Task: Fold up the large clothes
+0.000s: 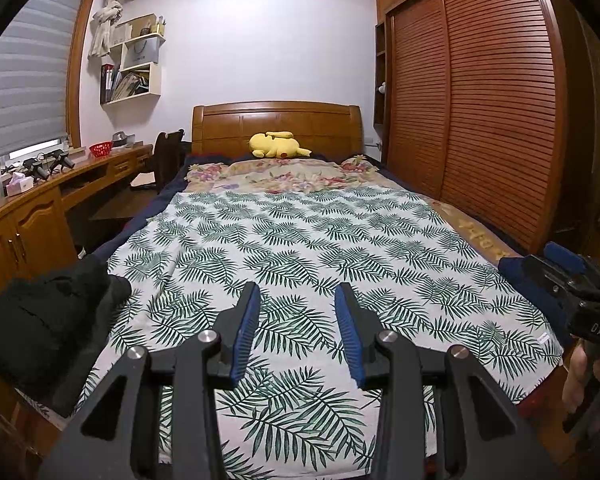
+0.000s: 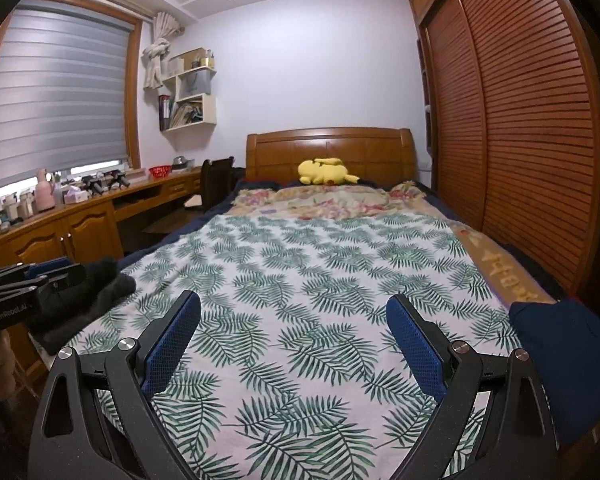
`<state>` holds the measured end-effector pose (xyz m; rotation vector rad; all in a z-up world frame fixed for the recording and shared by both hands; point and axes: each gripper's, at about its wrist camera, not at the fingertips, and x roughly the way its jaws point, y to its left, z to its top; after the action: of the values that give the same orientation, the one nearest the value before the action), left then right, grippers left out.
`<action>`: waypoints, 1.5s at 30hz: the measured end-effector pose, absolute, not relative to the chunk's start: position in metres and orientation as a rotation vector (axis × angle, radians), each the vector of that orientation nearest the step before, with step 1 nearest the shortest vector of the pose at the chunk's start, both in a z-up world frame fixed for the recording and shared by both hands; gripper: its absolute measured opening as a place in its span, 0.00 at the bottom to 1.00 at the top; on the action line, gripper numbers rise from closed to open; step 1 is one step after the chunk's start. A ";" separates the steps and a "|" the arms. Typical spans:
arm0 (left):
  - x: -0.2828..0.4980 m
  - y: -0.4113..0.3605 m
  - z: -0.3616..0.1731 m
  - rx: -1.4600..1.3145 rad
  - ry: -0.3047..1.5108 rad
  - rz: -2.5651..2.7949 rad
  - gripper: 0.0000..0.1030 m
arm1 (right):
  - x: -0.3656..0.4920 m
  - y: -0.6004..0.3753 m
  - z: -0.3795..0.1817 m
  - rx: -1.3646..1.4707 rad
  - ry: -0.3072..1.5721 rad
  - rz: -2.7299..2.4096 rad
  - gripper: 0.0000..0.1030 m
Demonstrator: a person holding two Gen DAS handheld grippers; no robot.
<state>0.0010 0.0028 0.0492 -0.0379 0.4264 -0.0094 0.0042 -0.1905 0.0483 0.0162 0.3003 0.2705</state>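
Two garments wait at the bed's foot: a black one [image 1: 48,320] on the left corner, a navy one [image 2: 560,344] on the right, both atop the leaf-print sheet [image 1: 300,240]. Left gripper [image 1: 296,332] and right gripper [image 2: 294,344] hover empty, jaws parted. Best pinch one garment's edge and spread it flat first.

mid bed: leaf-print sheet [image 1: 300,248] lies flat, open room over it | near-left corner: black garment [image 1: 48,320] piled | near-right corner: navy garment [image 2: 560,344] bunched | far end: yellow plush [image 1: 278,145] against headboard [image 1: 276,120] | right flank: wardrobe doors [image 1: 480,120] close beside bed | left flank: desk [image 1: 80,176] and chair [image 1: 168,152]
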 end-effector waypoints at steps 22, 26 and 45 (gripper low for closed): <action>-0.002 0.003 0.051 -0.038 0.423 -0.004 0.37 | 0.003 -0.188 0.047 0.017 0.301 0.274 0.93; -0.003 0.003 0.051 -0.040 0.423 -0.003 0.37 | 0.002 -0.186 0.046 0.019 0.303 0.275 0.93; -0.002 0.003 0.050 -0.042 0.426 0.000 0.38 | 0.004 -0.183 0.038 0.025 0.316 0.278 0.93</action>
<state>-0.0016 0.0033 0.0496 -0.0416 0.4261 -0.0004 0.0036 -0.1832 0.0383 0.0252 0.3156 0.2779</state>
